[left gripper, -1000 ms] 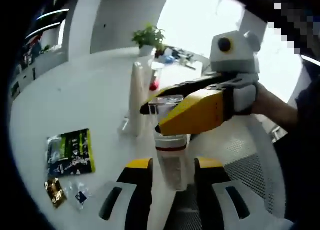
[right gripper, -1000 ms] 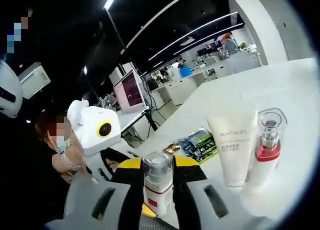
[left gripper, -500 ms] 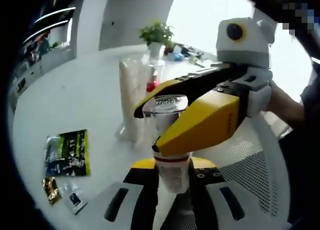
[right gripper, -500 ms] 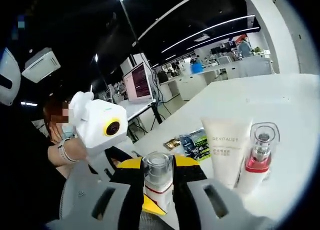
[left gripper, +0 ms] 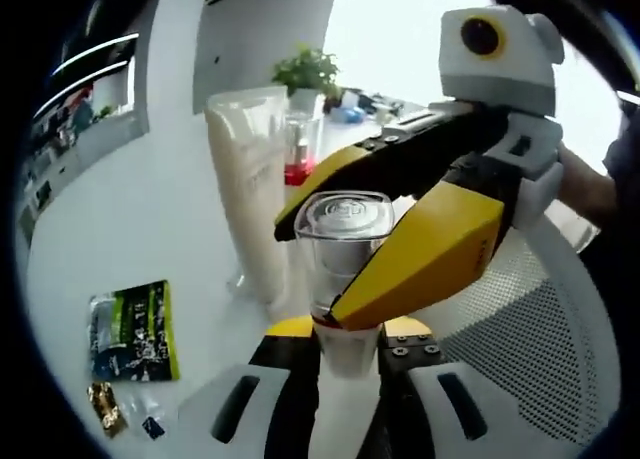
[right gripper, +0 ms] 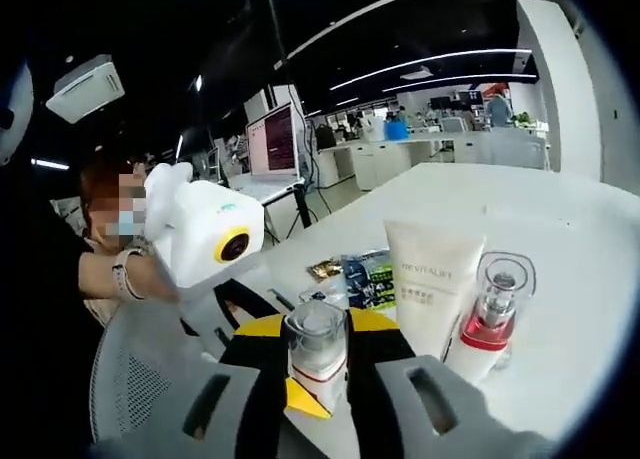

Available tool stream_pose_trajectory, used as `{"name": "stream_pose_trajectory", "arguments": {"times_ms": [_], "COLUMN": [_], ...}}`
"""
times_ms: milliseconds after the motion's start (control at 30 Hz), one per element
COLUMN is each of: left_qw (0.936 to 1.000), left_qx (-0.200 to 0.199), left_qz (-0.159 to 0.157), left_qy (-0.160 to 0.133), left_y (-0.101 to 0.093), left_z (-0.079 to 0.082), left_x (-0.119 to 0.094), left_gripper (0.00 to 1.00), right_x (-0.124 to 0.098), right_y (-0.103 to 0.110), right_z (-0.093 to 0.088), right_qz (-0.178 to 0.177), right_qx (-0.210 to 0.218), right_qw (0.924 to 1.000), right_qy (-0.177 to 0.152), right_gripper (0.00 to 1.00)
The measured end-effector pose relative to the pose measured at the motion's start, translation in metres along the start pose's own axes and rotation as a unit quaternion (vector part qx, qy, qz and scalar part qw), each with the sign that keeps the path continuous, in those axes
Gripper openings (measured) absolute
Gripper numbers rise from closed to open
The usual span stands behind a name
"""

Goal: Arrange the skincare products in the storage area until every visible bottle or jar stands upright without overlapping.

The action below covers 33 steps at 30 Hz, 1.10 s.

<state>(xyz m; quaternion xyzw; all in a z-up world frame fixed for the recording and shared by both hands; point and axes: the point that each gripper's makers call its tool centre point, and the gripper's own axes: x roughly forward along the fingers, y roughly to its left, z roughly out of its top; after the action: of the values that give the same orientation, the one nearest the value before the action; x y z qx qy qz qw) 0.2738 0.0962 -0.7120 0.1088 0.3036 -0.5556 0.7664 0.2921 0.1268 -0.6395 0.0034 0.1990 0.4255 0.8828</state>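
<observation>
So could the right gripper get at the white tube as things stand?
Probably not yet: the right gripper looks shut on the small bottle. The white tube stands unblocked just beyond.

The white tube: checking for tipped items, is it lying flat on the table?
No, the white tube stands upright on its cap beside the red-collared pump bottle.

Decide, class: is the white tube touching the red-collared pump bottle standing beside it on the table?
Cannot tell. In the right gripper view the white tube and the red-collared pump bottle stand side by side with edges meeting, but no plain gap or contact shows.
</observation>
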Motion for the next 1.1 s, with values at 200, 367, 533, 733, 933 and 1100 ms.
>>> {"name": "stream_pose_trajectory", "arguments": {"times_ms": [200, 367, 533, 733, 933, 1100], "left_qw": [0.9993, 0.9981, 0.997, 0.9963, 0.9965, 0.9966], "left_qx": [0.034, 0.059, 0.077, 0.084, 0.084, 0.083], "left_qz": [0.013, 0.016, 0.001, -0.003, 0.004, 0.001], "left_qy": [-0.013, -0.009, -0.014, -0.015, -0.007, 0.005], "left_y": [0.006, 0.014, 0.01, 0.009, 0.012, 0.011], "left_z": [-0.001, 0.0, -0.001, -0.003, -0.009, -0.015], "left_x": [0.01, 0.014, 0.021, 0.023, 0.028, 0.029], "left_gripper": [0.17, 0.17, 0.17, 0.18, 0.18, 0.18], "right_x": [0.001, -0.003, -0.007, -0.005, 0.001, 0.004], "right_y": [-0.005, -0.01, -0.016, -0.015, -0.013, -0.011], "right_z": [-0.008, -0.011, -0.008, -0.011, -0.018, -0.023], "right_qz": [-0.009, -0.022, -0.03, -0.029, -0.036, -0.038], "right_qx": [-0.023, -0.032, -0.028, -0.038, -0.062, -0.072], "right_qw": [0.9996, 0.9992, 0.9991, 0.9988, 0.997, 0.9958], "right_qy": [0.016, 0.009, 0.002, 0.012, 0.03, 0.042], "right_gripper": [0.22, 0.27, 0.25, 0.22, 0.22, 0.21]}}
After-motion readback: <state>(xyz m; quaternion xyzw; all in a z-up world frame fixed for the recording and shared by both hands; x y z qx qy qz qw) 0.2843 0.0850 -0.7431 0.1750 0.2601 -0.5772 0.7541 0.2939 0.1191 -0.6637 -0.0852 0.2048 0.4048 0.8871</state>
